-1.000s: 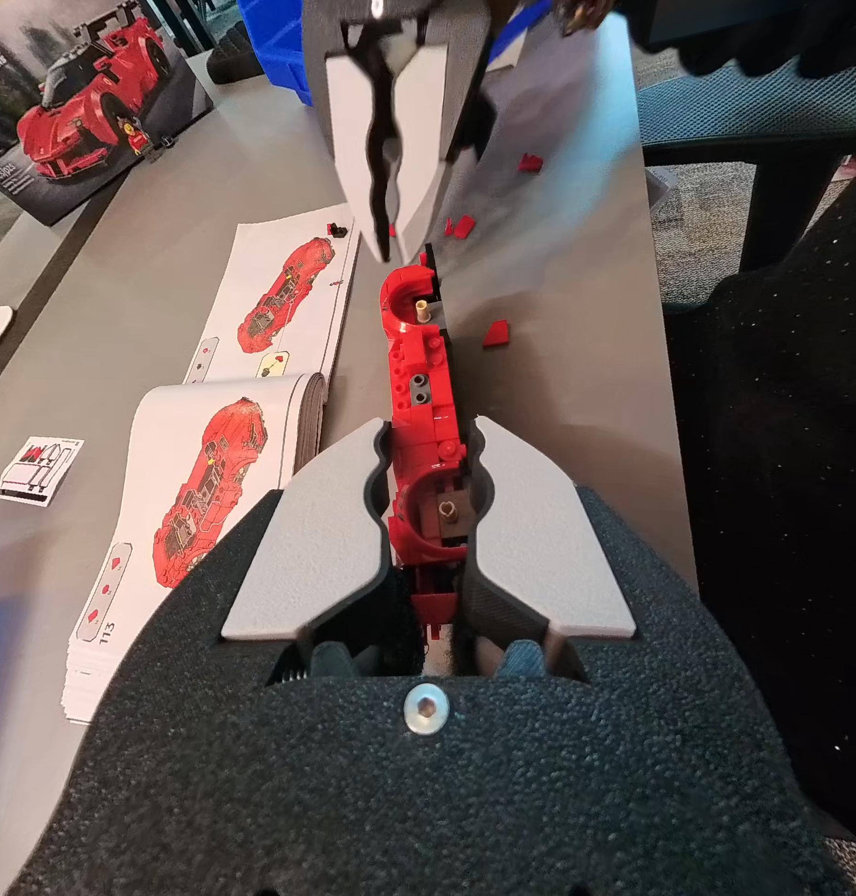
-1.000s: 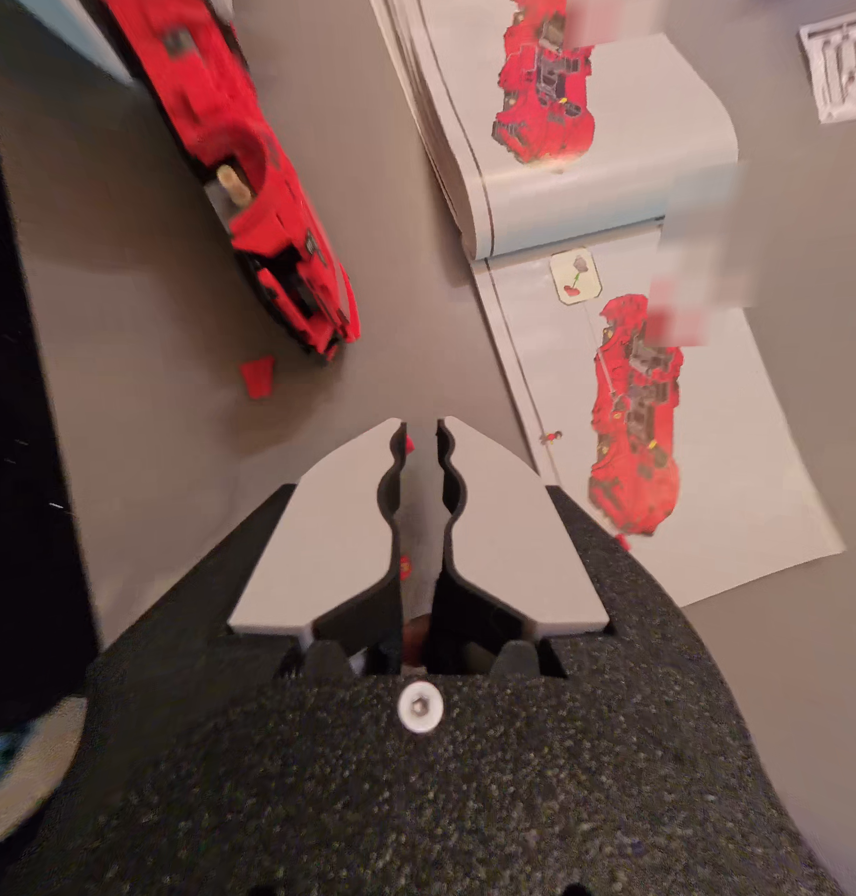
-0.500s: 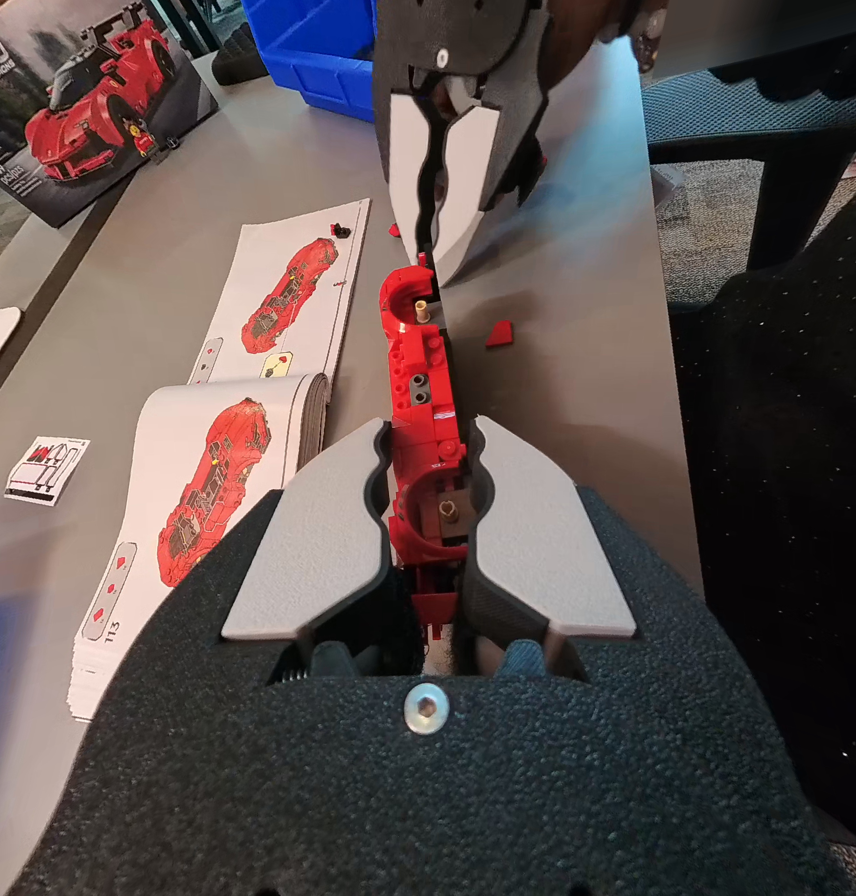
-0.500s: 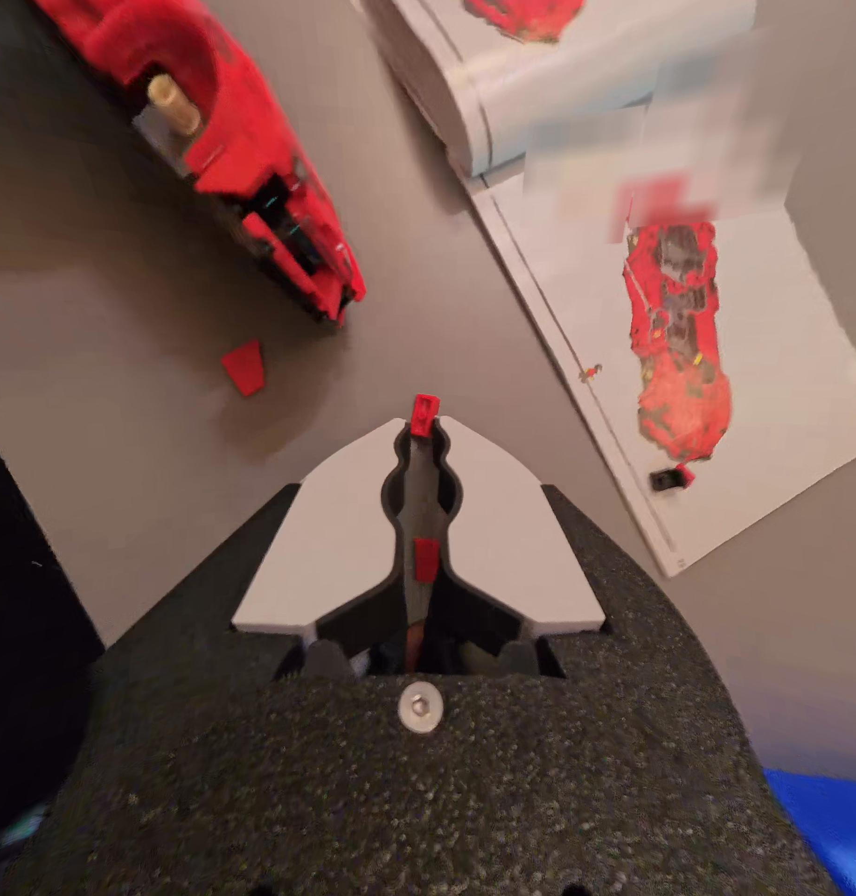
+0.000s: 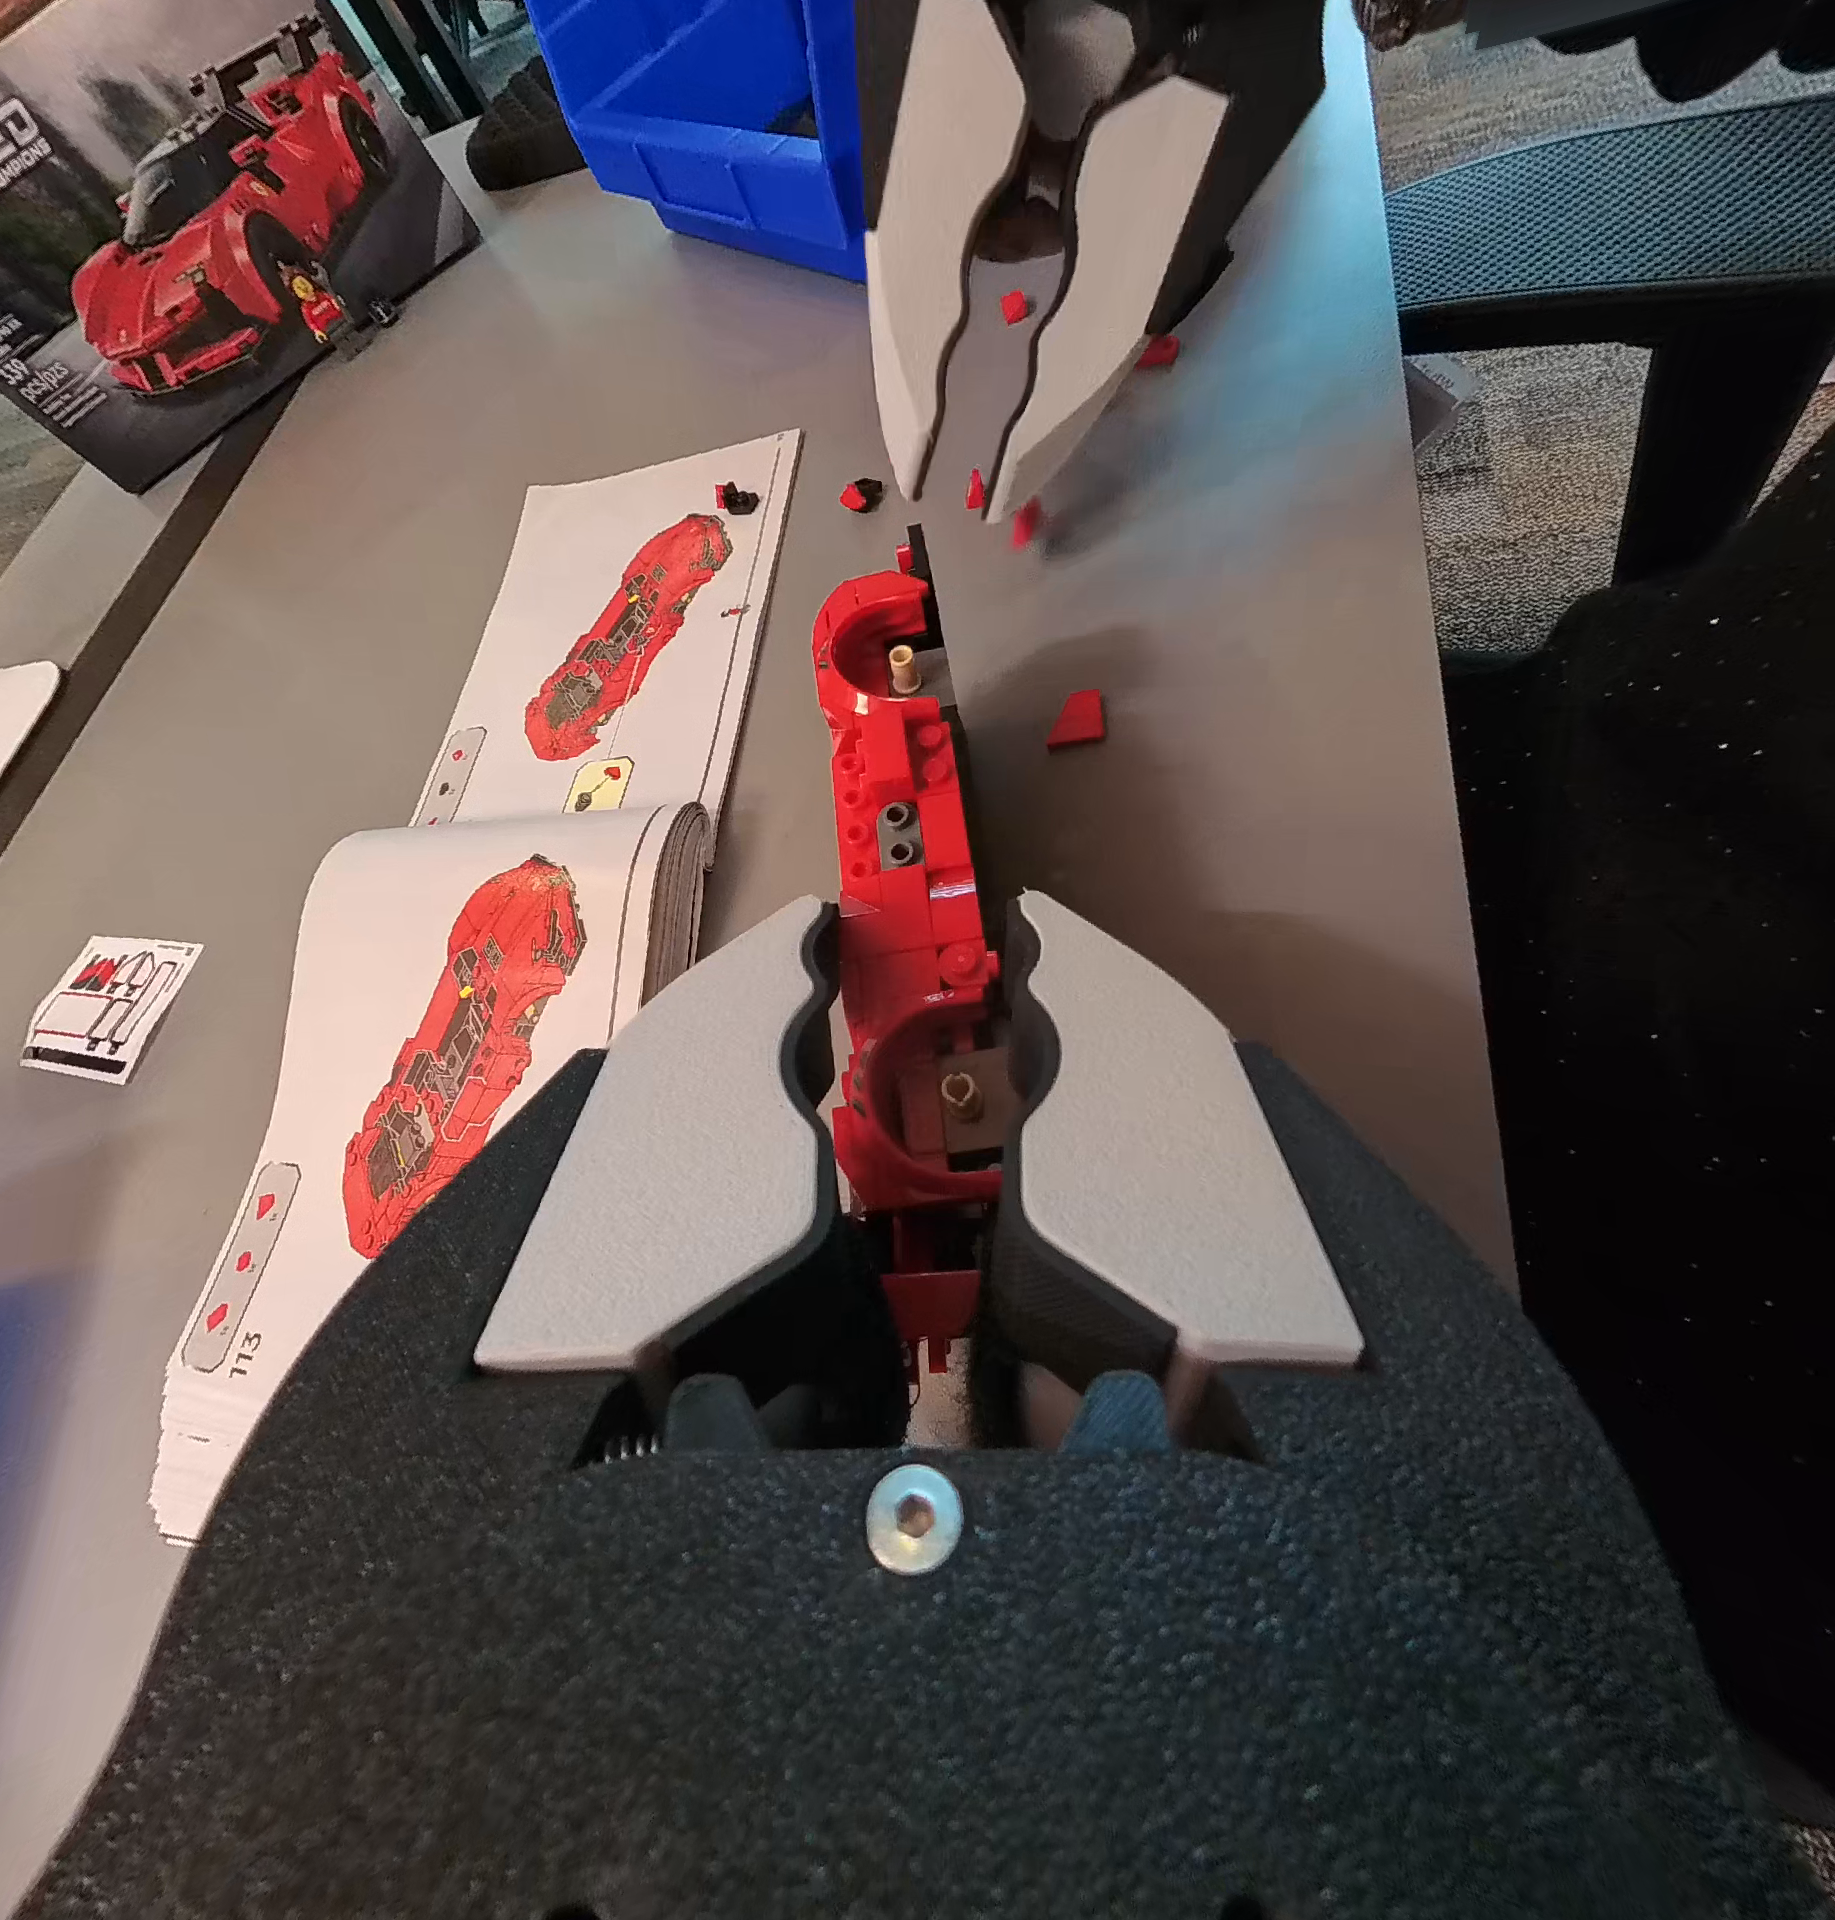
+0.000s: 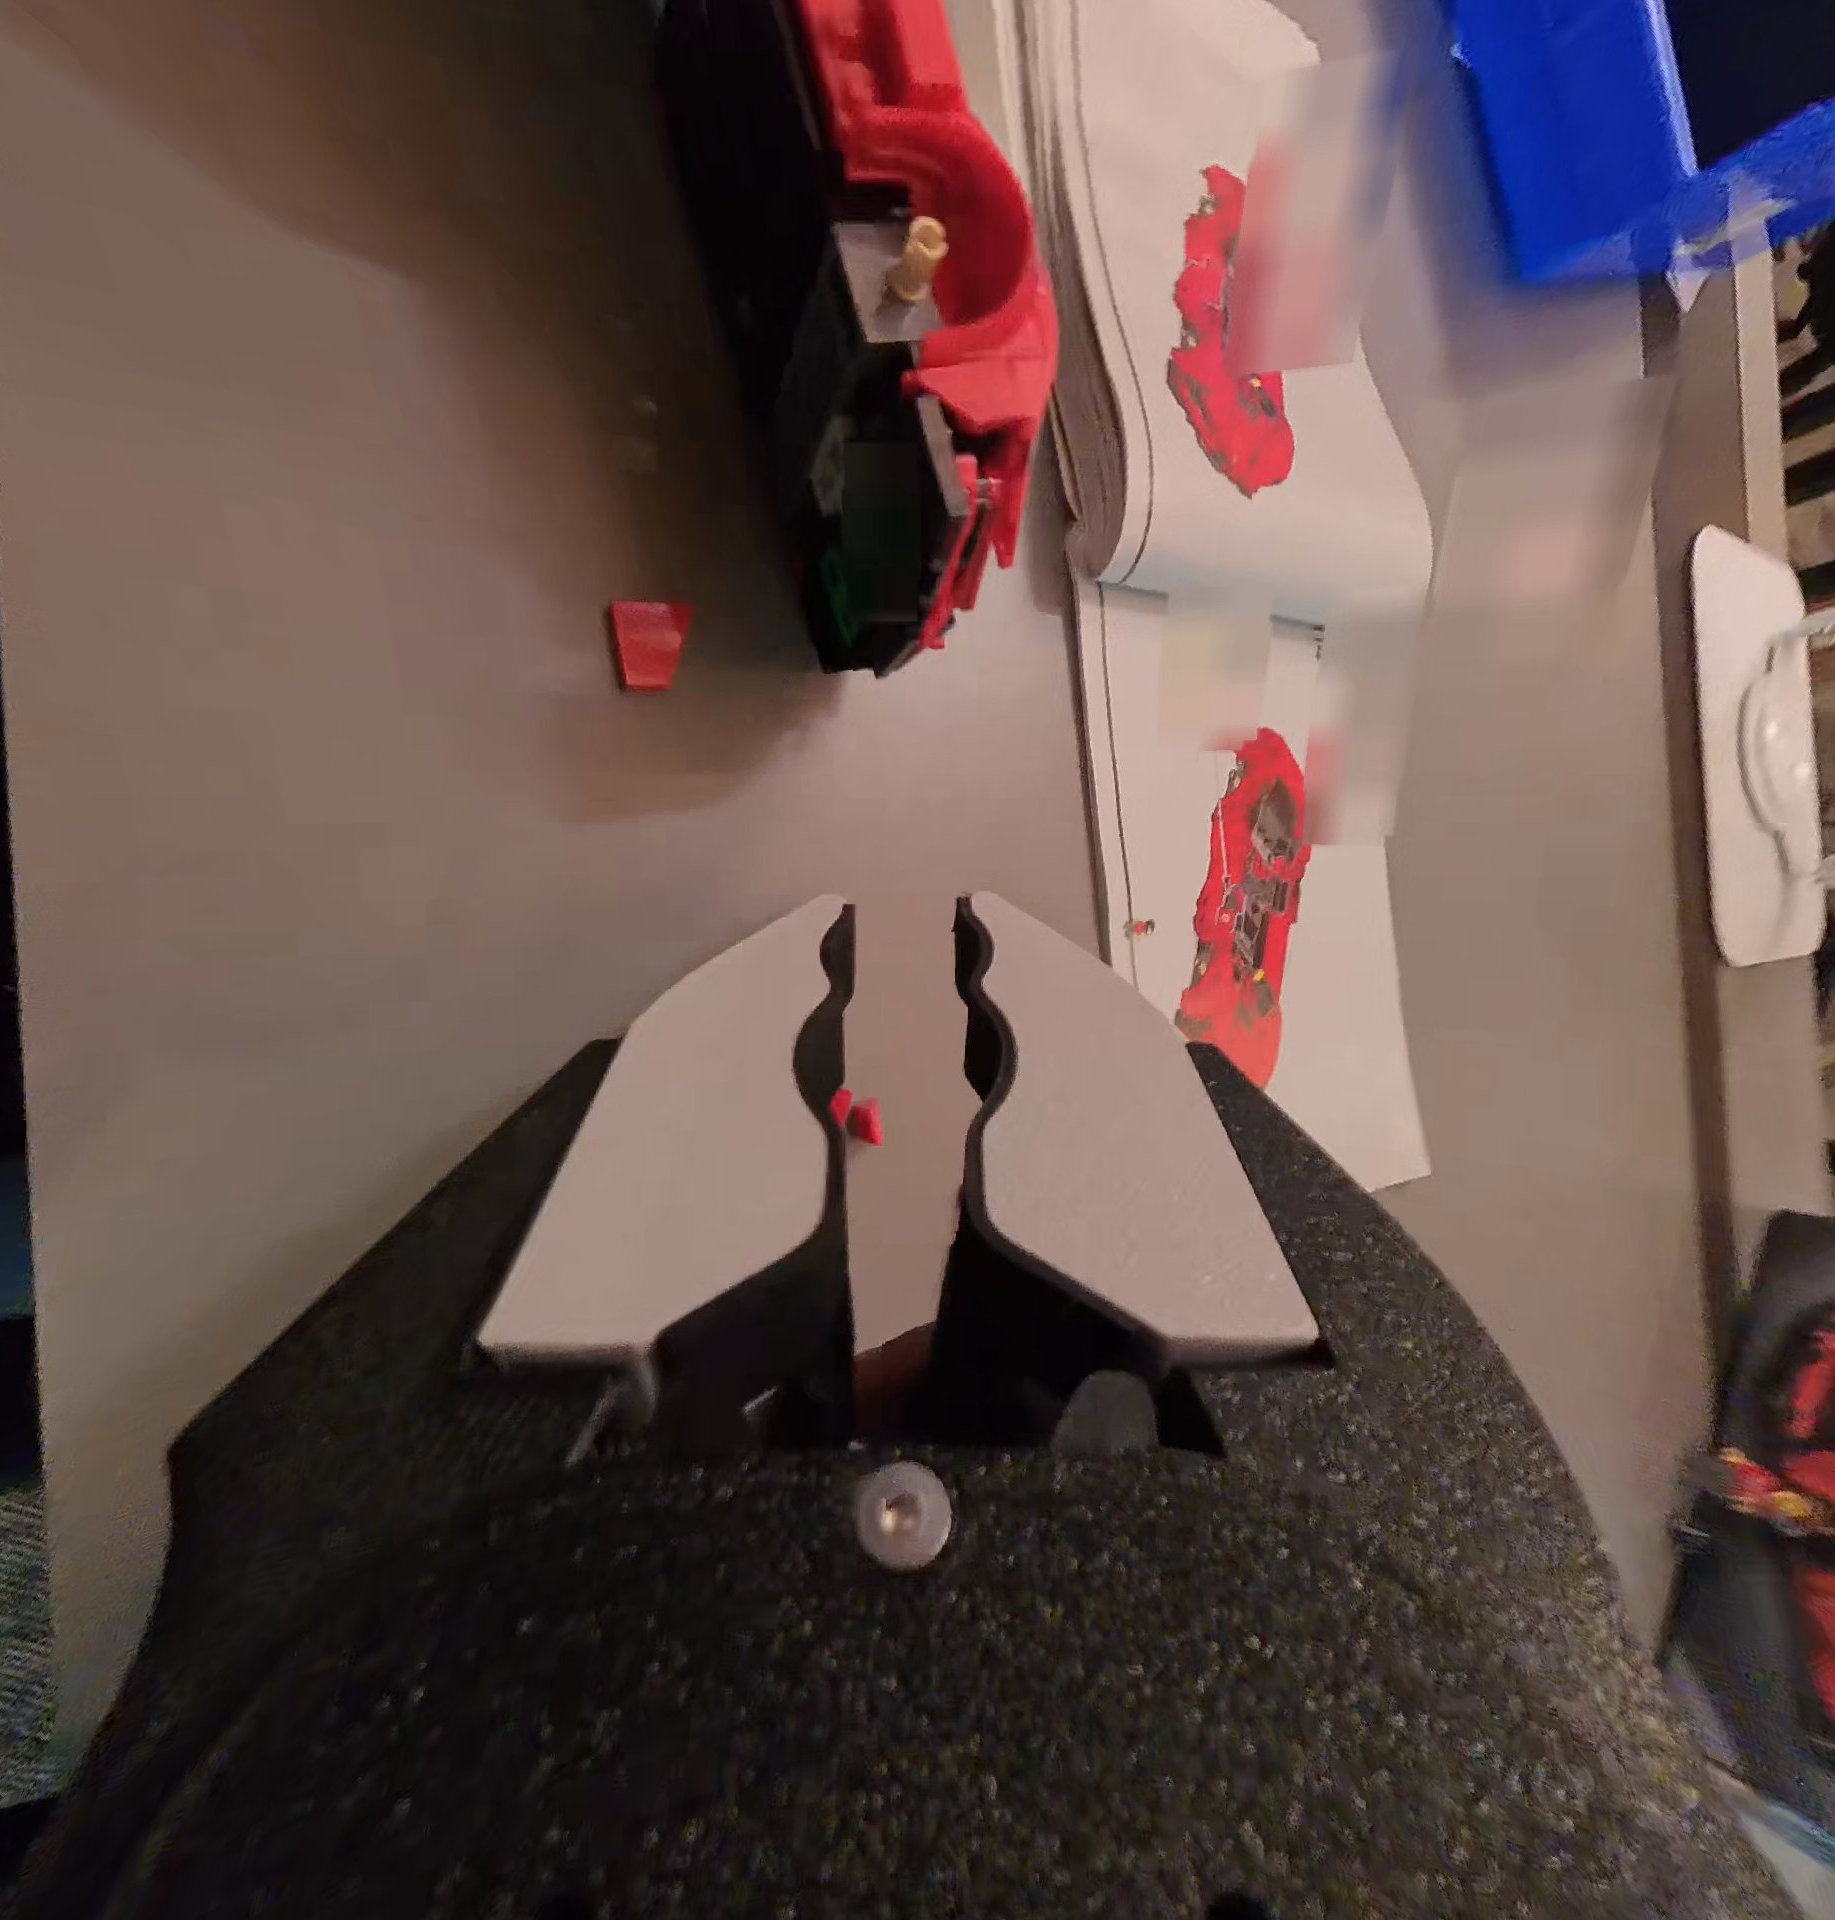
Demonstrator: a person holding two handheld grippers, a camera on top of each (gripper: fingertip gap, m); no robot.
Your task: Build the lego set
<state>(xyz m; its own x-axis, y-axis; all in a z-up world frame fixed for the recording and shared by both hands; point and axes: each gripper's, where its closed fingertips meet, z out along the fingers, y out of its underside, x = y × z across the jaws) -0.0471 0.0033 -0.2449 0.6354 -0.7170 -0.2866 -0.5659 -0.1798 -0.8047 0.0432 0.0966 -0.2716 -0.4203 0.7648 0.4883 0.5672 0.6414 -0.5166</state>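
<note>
The left gripper (image 5: 918, 925) clamps the red lego car (image 5: 908, 831) on its side at the grey table's (image 5: 1204, 831) right edge. The right gripper (image 5: 954, 494), narrowly parted and empty, hovers beyond it above small red pieces (image 5: 1027, 520). Left lie the printed instruction booklet (image 5: 622, 665), a sticker sheet (image 5: 108, 1008) and, farther off, the lettered box (image 5: 196, 229).

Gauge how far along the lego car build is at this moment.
Done: much of the red car body is assembled, though both wheel arches show bare axle pins and no wheels. In hand: the left gripper clamps the body on its side; the right gripper hovers open over small red pieces. Left: the loose red wedge and other scattered parts, per the open instruction booklet.
</note>
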